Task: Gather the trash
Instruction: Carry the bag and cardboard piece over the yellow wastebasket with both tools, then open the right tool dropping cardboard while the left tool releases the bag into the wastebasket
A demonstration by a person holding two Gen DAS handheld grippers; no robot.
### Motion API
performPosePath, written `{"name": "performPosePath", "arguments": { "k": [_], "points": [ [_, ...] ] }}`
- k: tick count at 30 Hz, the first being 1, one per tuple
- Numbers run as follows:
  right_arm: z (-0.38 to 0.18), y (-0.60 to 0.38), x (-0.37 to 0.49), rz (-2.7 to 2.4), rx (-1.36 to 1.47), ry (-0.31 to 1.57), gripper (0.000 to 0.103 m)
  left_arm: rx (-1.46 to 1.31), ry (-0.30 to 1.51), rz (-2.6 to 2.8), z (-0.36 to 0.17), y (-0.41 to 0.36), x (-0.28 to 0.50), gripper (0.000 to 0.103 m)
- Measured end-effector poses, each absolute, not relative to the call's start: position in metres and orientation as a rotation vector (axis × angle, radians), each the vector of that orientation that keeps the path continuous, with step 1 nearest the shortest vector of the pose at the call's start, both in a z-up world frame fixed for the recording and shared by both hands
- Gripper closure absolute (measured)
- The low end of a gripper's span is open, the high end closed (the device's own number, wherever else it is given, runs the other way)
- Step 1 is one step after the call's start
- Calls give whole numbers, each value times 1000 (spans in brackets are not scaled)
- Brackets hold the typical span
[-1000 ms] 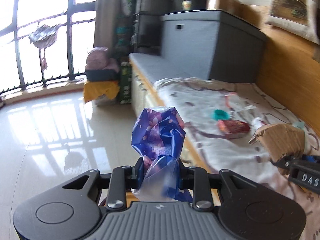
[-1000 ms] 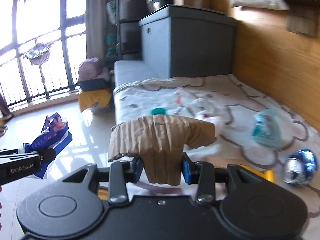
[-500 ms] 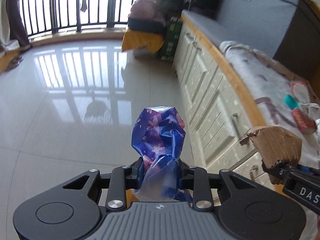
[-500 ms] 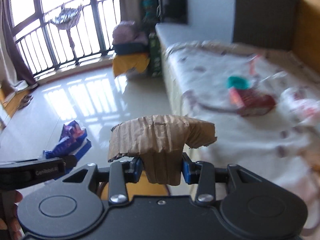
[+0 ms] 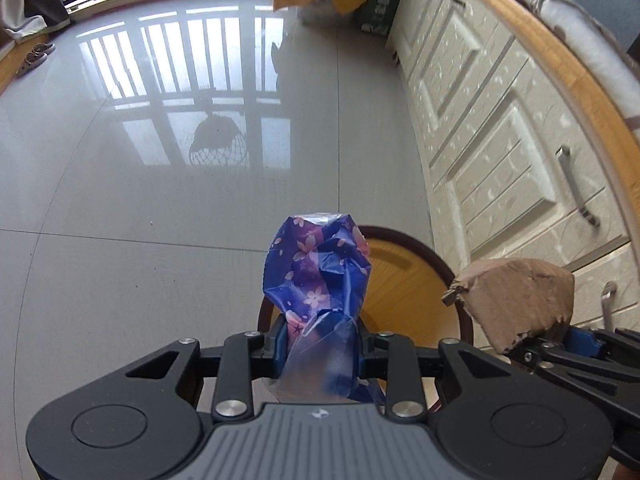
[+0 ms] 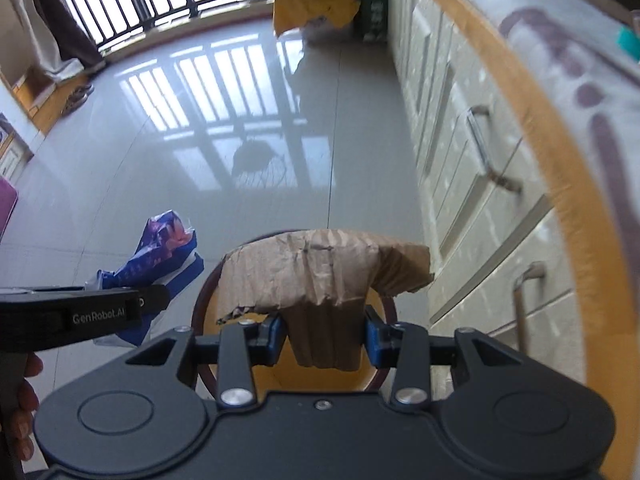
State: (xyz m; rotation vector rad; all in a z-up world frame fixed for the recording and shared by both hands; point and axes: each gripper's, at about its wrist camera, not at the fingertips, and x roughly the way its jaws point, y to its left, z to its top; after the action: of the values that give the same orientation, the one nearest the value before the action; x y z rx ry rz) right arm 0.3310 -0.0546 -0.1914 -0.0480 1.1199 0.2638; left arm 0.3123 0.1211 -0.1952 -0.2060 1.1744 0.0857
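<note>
The crumpled blue-and-purple plastic wrapper with pink blossom print (image 5: pixel 318 276) stands up out of the left gripper (image 5: pixel 320 350), its long axis running forward along the fingers and away from the camera, its puffed upper end wider than the twisted, partly clear neck pinched between the blue pads (image 5: pixel 280 340). In the right wrist view the same wrapper (image 6: pixel 160 248) slants up and to the right from the left gripper (image 6: pixel 154 300). The torn piece of brown corrugated cardboard (image 6: pixel 324 280) is folded like a hood: a narrow stem is clamped between the right gripper's (image 6: pixel 324 338) blue pads (image 6: pixel 374 340), and a broad flap with ragged edges spreads sideways across the top, its ribs running along the fingers. From the left wrist view the cardboard (image 5: pixel 516 300) shows as a blunt wedge held by the right gripper (image 5: pixel 536 346), just beside the wrapper. Both pieces hang over a round bin with a dark red-brown rim and yellow-orange inner wall (image 5: pixel 412 280), which stands on the glossy grey tiled floor (image 5: pixel 160 220) close to white cabinet drawers with metal handles (image 5: pixel 520 160).
</note>
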Motion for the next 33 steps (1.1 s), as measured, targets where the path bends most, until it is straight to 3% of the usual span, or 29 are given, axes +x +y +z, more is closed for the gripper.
{"name": "performPosePath", "arguments": {
  "k": [13, 33],
  "points": [
    [-250, -65, 362, 244, 2, 1267, 62, -181, 1283, 43, -241, 108, 320, 71],
    [-260, -63, 370, 277, 66, 1270, 59, -185, 1268, 7, -249, 107, 325, 67]
  ]
}}
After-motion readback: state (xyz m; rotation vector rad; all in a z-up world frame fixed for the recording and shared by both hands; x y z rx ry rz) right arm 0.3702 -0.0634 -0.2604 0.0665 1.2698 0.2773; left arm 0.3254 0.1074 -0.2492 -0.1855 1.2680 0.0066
